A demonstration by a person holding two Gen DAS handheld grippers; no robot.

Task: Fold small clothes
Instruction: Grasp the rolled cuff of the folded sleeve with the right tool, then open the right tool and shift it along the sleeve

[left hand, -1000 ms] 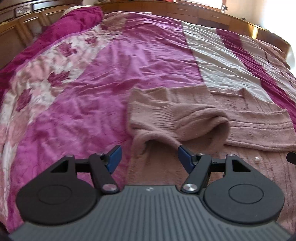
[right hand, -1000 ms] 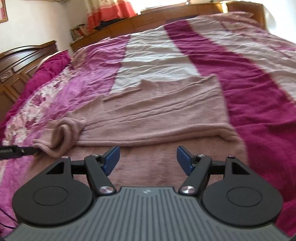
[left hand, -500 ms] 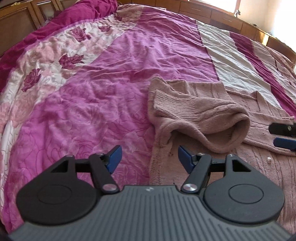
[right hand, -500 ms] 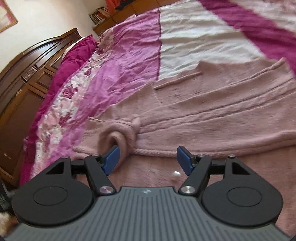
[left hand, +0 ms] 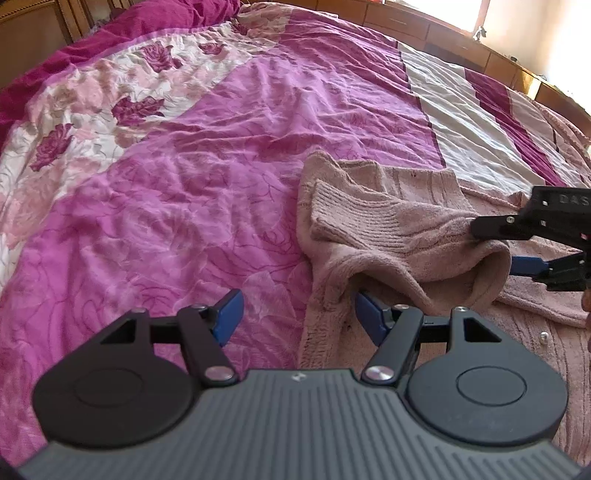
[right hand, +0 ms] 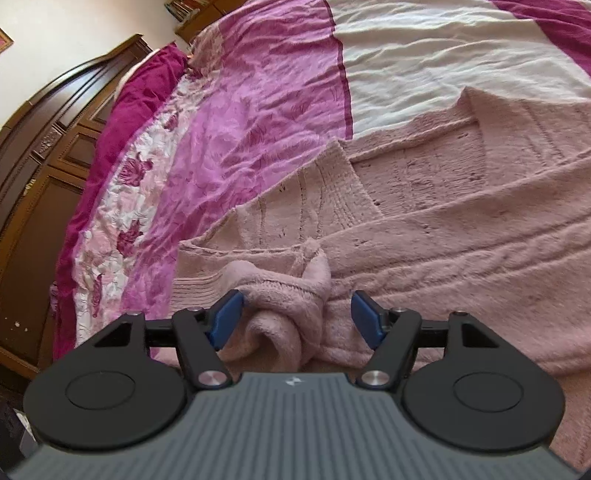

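Observation:
A dusty pink knitted cardigan (left hand: 424, 192) lies flat on the bed, one sleeve (left hand: 399, 229) folded back over it in a raised loop. My left gripper (left hand: 295, 317) stands open at the cardigan's left edge; its right pad sits just under the sleeve's fold and nothing is gripped. In the right wrist view the rolled sleeve end (right hand: 284, 306) lies between the blue pads of my right gripper (right hand: 295, 317), whose jaws are closing. The left pad touches the cloth; the right pad is still apart from it. The right gripper (left hand: 495, 244) also shows at the loop's right end.
A wrinkled magenta, floral and cream bedspread (left hand: 184, 184) covers the bed around the cardigan. A dark wooden headboard and cabinet (right hand: 44, 166) stand to the left in the right wrist view. Low wooden cabinets (left hand: 443, 33) line the far side. A pearl button (left hand: 543, 336) shows on the cardigan front.
My right gripper has swept left across the cardigan to the sleeve's rolled end and entered the left wrist view. The left gripper drifted slightly left and lower.

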